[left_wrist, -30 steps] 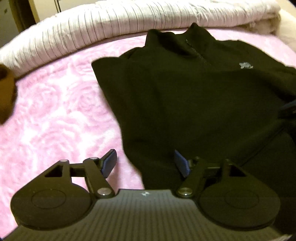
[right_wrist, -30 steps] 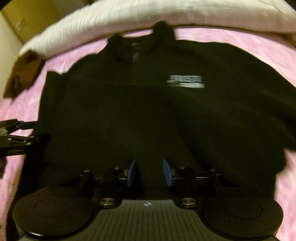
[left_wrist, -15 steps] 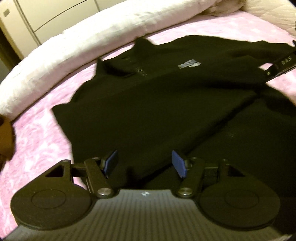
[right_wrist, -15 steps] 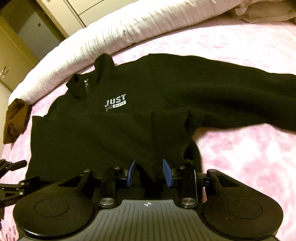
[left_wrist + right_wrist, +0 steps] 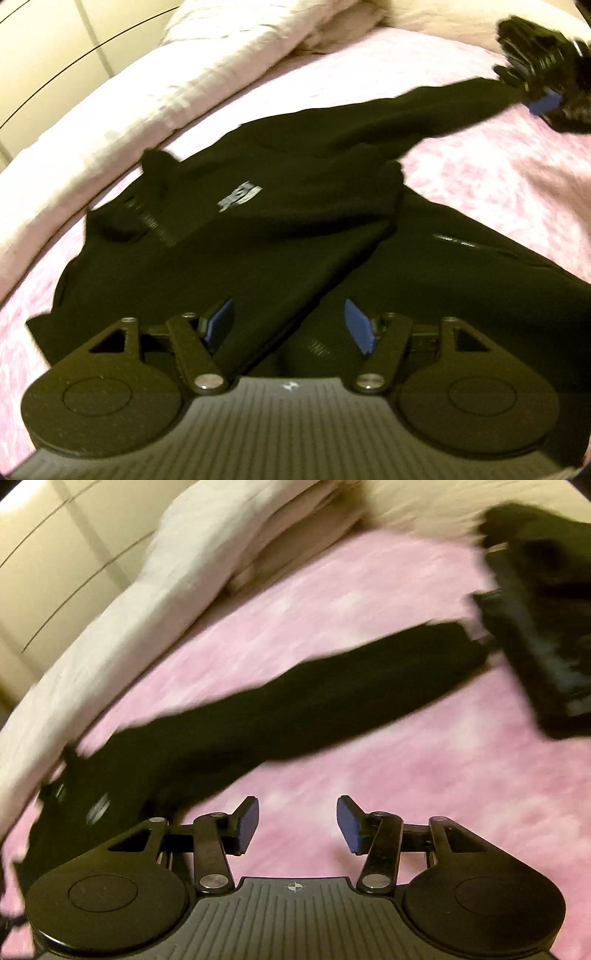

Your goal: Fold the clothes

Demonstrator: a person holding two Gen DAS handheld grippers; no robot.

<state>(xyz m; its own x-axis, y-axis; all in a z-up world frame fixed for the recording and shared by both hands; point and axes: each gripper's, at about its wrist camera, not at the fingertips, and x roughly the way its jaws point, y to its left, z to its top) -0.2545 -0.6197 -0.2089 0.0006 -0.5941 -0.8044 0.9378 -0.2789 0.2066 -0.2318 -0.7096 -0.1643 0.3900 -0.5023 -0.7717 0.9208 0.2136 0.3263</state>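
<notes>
A black fleece pullover (image 5: 258, 251) with a pale chest logo (image 5: 240, 194) lies flat on the pink bedspread (image 5: 498, 184). One sleeve is folded across its chest. The other sleeve (image 5: 295, 709) stretches out to the right. My left gripper (image 5: 290, 325) hovers over the lower body of the pullover, its jaws opening a little and pressing on nothing. My right gripper (image 5: 297, 823) is over bare bedspread (image 5: 406, 757) just in front of the outstretched sleeve, jaws opening and empty. In the left wrist view it shows as a blurred black shape (image 5: 543, 99) by that sleeve's cuff.
A rolled white duvet (image 5: 129, 99) runs along the far side of the bed, with pale cupboard doors (image 5: 44, 55) behind it. A blurred dark object (image 5: 535, 646) lies just past the sleeve's cuff; I cannot tell what it is.
My right gripper let go of the folded sleeve's cuff, opened, and swung right, onto the bedspread by the outstretched sleeve. My left gripper moved right, from the pullover's left edge across its body.
</notes>
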